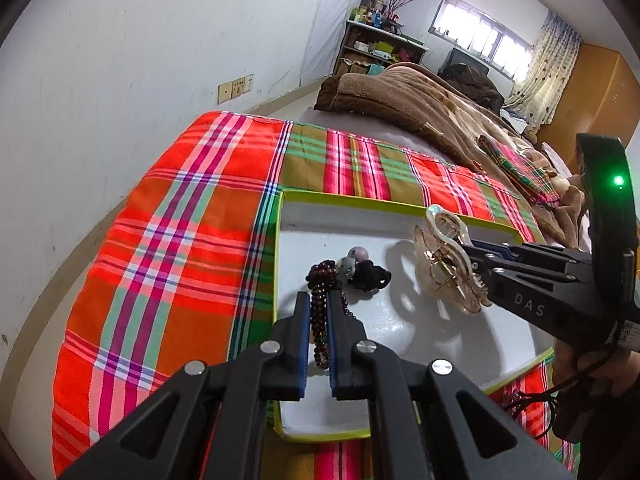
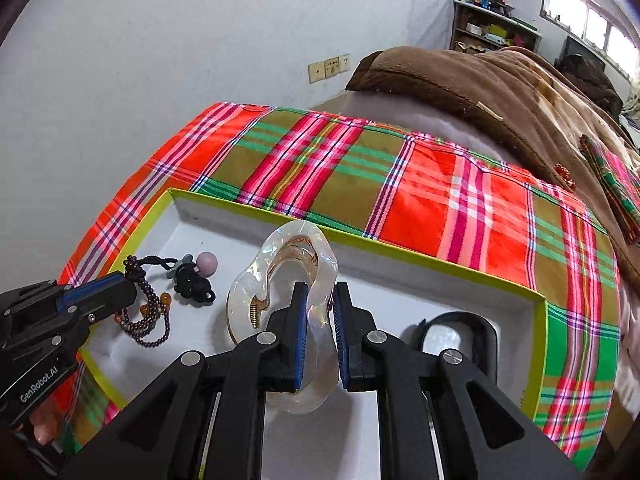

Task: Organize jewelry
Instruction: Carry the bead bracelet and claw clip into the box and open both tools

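Over the white tray [image 2: 516, 308] on the bed, my right tool [image 2: 320, 336] pinches the clear hair claw [image 2: 280, 264], not yet set down. My left tool [image 1: 319, 332] grips the dark beaded bracelet [image 1: 320, 280], its loops hanging onto the tray floor. Beyond, a black hair tie with pink bead [image 2: 196, 276] already lies in the tray. Judging roughly midway: two pieces left to release. Farther out, a small orange item [image 2: 564, 174] sits on the brown blanket [image 2: 460, 80], maybe unsorted.

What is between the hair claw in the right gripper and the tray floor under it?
Nothing visible. The right gripper holds the clear hair claw over bare white floor of the tray. The black hair tie and the bead bracelet in the left gripper lie off to its left.
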Tool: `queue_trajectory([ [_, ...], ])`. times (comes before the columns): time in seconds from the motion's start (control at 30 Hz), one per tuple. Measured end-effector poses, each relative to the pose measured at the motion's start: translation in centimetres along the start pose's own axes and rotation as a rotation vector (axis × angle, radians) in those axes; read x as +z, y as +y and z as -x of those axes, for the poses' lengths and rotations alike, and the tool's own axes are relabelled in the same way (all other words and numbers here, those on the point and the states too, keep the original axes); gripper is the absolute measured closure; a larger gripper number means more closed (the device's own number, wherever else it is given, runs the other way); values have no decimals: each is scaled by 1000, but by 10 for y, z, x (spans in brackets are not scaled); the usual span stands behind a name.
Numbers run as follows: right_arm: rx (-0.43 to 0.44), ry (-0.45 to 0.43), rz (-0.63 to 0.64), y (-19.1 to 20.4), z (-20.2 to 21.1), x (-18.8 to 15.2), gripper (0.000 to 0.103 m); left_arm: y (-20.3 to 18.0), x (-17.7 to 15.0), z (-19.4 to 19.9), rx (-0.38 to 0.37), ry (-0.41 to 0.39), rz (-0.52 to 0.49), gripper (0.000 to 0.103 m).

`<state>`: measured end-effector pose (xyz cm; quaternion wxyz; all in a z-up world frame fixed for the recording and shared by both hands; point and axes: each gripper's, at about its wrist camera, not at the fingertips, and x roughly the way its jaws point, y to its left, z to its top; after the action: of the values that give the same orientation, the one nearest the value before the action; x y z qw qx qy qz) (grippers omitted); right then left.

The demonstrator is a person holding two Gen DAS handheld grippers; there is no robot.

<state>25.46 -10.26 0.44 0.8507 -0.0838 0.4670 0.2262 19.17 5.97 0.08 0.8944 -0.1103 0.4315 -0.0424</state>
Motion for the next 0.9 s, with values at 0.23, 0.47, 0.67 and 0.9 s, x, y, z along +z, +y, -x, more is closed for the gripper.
queue_trajectory([
  [0.23,-7,8,11,3,-7,3,90,-2,-2,-6,12,13,-9,95],
  [0.47,-30,11,38,7,-10,2,90,-2,-2,-6,17,14,-14,95],
  [0.67,-30,10,28,6,-11,2,90,-2,-2,-8,23,19,-17,94],
  [0.9,-32,3,16,5,-10,3,88,-2,-2,-8,24,17,-16,93],
])
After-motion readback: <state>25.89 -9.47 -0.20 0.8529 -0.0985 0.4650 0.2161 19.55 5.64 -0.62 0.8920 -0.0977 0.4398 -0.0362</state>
